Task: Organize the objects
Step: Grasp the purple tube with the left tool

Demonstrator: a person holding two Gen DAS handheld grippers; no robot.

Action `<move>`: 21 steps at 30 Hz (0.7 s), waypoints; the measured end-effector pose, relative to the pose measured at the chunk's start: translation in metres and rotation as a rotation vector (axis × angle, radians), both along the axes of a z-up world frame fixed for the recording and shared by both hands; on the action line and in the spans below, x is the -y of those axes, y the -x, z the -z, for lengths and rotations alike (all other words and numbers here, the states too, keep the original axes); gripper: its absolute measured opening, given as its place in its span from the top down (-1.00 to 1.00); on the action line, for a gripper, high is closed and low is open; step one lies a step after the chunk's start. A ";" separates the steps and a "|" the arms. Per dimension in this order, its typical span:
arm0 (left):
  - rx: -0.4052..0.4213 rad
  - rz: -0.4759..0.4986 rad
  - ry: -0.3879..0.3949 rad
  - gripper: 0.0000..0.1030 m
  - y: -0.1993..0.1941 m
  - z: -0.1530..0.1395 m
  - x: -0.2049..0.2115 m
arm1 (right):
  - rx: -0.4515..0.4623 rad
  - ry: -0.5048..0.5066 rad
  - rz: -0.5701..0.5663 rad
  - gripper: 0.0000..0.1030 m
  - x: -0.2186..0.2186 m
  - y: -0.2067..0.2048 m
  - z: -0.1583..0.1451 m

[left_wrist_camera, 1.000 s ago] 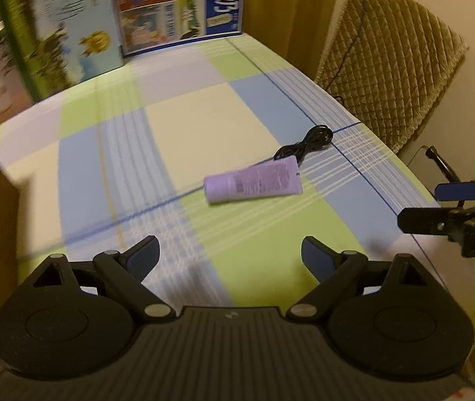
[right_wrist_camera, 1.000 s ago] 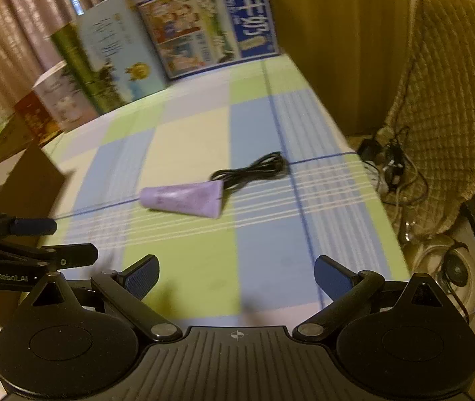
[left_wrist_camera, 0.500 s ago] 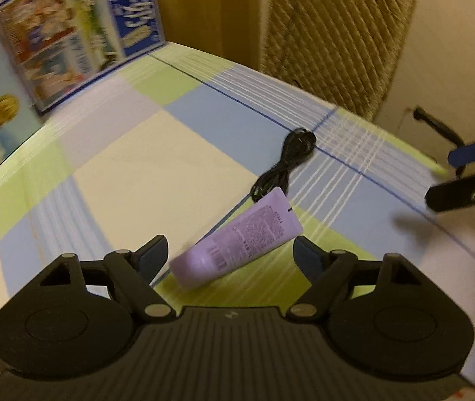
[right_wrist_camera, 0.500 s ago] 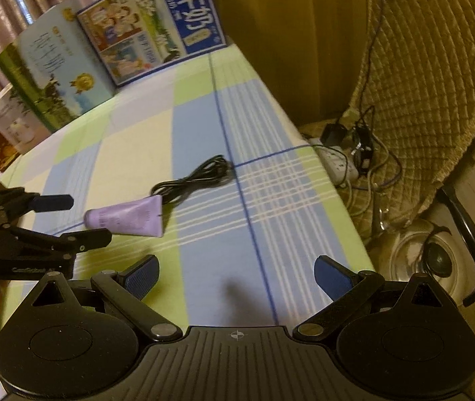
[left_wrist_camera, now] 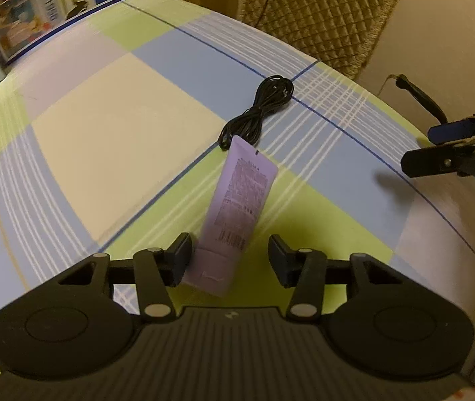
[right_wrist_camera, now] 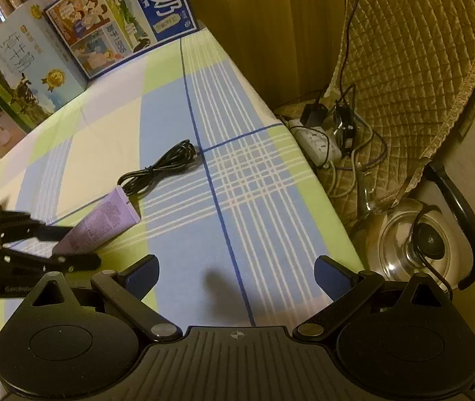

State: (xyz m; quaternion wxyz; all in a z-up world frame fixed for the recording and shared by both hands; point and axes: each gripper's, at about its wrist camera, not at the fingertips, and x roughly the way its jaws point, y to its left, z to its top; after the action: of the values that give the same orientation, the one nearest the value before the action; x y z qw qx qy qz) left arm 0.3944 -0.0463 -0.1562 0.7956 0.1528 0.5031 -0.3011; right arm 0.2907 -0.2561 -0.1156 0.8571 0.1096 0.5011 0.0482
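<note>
The left gripper (left_wrist_camera: 230, 258) points steeply down at a lilac squeeze tube (left_wrist_camera: 237, 210) lying flat on the checked tablecloth (left_wrist_camera: 110, 153). Its jaws have just been closing and now straddle the tube's cap end: the left pad sits against the tube's side, while a gap still shows between the right pad and the tube, so the grip is not yet made. The tube's crimped far end lies just beside a coiled black cable (left_wrist_camera: 261, 110), near the middle of the cloth. The right gripper (right_wrist_camera: 237, 274) hovers over the near right part of the table with its jaws spread wide and nothing between them. Milk cartons (right_wrist_camera: 120, 20) stand along the table's far edge, and a steel kettle (right_wrist_camera: 414, 244) sits on the floor beside it.
</note>
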 end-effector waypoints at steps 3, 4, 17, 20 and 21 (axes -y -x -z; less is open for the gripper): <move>0.016 -0.021 -0.006 0.13 0.001 -0.001 0.006 | -0.003 -0.001 -0.008 -0.88 -0.001 -0.002 0.002; 0.029 -0.017 -0.016 0.13 0.000 -0.002 0.009 | -0.004 0.000 -0.010 -0.88 -0.001 -0.002 0.002; 0.081 -0.030 -0.066 0.49 0.022 -0.003 0.011 | -0.009 -0.006 -0.005 -0.88 0.004 0.007 0.007; 0.069 -0.127 -0.051 0.49 0.032 -0.003 -0.008 | 0.009 0.001 -0.033 -0.88 0.000 0.008 0.008; 0.068 -0.165 -0.048 0.49 0.033 -0.003 -0.015 | 0.023 0.005 -0.049 -0.88 -0.002 0.008 0.008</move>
State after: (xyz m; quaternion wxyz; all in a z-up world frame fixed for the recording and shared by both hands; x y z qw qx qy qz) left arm 0.3615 -0.0318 -0.1529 0.8304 0.1399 0.4938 -0.2169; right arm 0.2832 -0.2542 -0.1235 0.8617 0.0947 0.4937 0.0694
